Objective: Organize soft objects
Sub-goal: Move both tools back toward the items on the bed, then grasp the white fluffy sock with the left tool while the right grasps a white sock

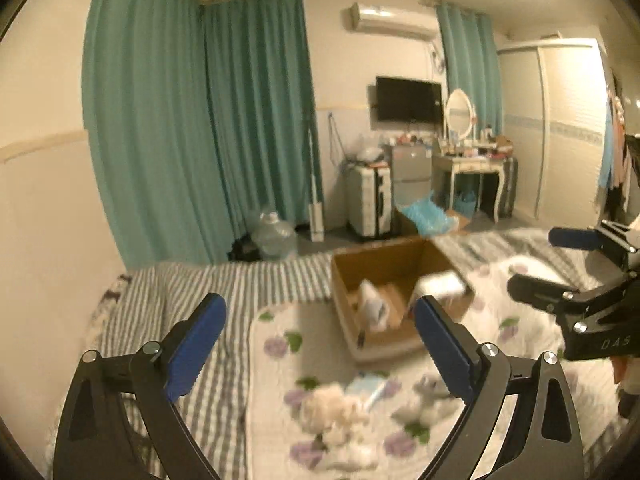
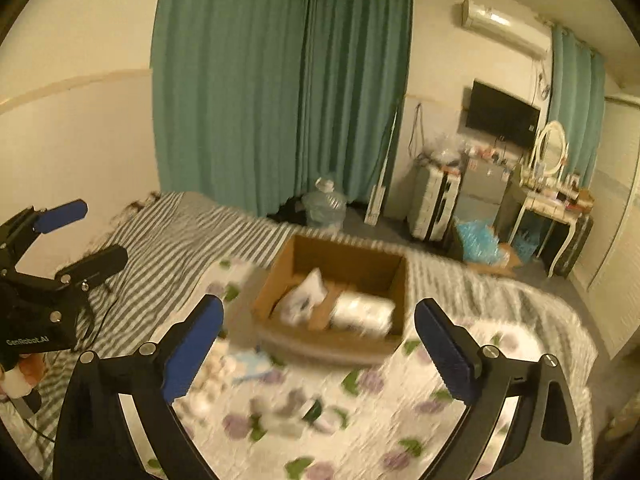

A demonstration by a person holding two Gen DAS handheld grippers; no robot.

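An open cardboard box [image 1: 400, 268] [image 2: 340, 264] stands on the bed with two white soft packs inside [image 1: 374, 306] [image 2: 362, 314]. On the floral quilt [image 1: 276, 360] in front of it lie a cream plush toy [image 1: 334, 408], a light-blue item [image 1: 370, 390] and a grey-white plush [image 1: 426, 400]; the same toys look blurred in the right wrist view [image 2: 212, 376] [image 2: 288, 412]. My left gripper [image 1: 320, 348] is open and empty above the toys. My right gripper [image 2: 320, 348] is open and empty, above the quilt before the box. Each gripper shows in the other's view [image 1: 560, 264] [image 2: 80, 236].
A grey-striped sheet [image 1: 192, 288] covers the bed to the left, by the wall. Teal curtains [image 1: 200, 120], a water jug [image 1: 274, 234], a suitcase [image 1: 368, 200], a blue bag in a box [image 1: 430, 218] and a dressing table [image 1: 476, 168] stand beyond the bed.
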